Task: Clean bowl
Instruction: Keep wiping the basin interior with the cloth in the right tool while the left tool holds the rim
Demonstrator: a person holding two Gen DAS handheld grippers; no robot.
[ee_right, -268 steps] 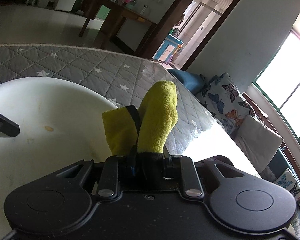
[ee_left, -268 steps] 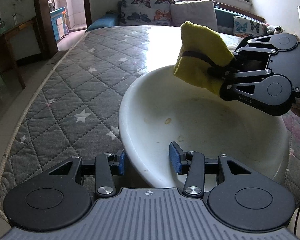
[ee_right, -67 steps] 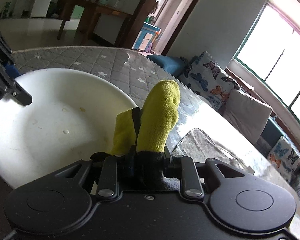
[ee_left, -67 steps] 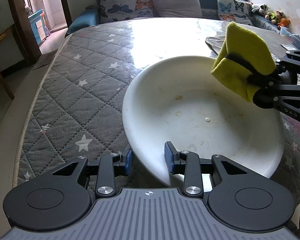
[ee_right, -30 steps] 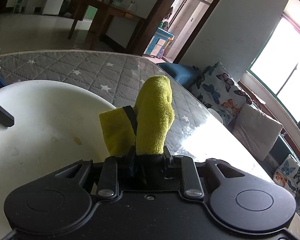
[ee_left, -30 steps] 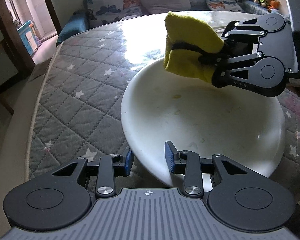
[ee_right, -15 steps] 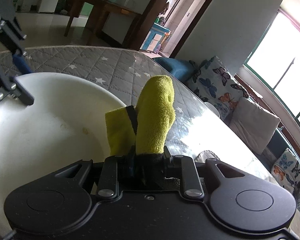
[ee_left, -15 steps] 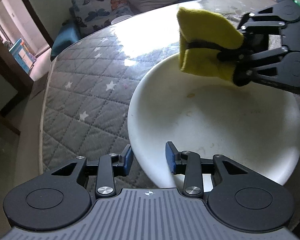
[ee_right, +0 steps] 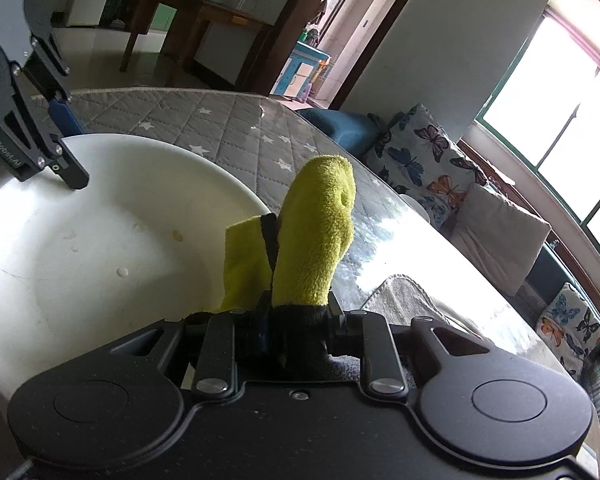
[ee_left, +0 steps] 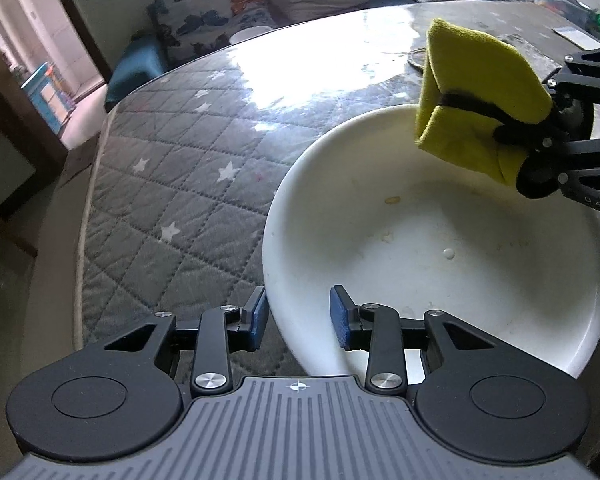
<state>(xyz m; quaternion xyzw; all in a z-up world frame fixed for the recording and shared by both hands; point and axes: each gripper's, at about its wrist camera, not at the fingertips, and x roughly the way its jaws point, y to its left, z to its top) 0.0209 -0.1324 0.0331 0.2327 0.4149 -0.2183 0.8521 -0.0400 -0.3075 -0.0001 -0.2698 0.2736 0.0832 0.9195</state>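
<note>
The wide white shallow bowl [ee_left: 440,240] sat on the grey star-quilted table cover [ee_left: 172,184], its near rim between the left gripper's [ee_left: 298,314] parted blue pads. The right gripper [ee_right: 296,312] was clamped on a folded yellow terry cloth [ee_right: 312,240] above the far rim.

One bowl [ee_left: 440,240], one yellow cloth [ee_left: 472,96], two grippers: left gripper [ee_left: 298,316], right gripper [ee_right: 296,312].

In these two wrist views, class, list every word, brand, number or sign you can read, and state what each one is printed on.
"CenRobot.AI": white lettering on the black side plate of the left gripper, seen in the right wrist view.
"D A S": partial white letters on the right gripper linkage in the left wrist view; the rest is cut off at the frame edge.
White bowl, yellow cloth, quilted table cover: no print visible.
</note>
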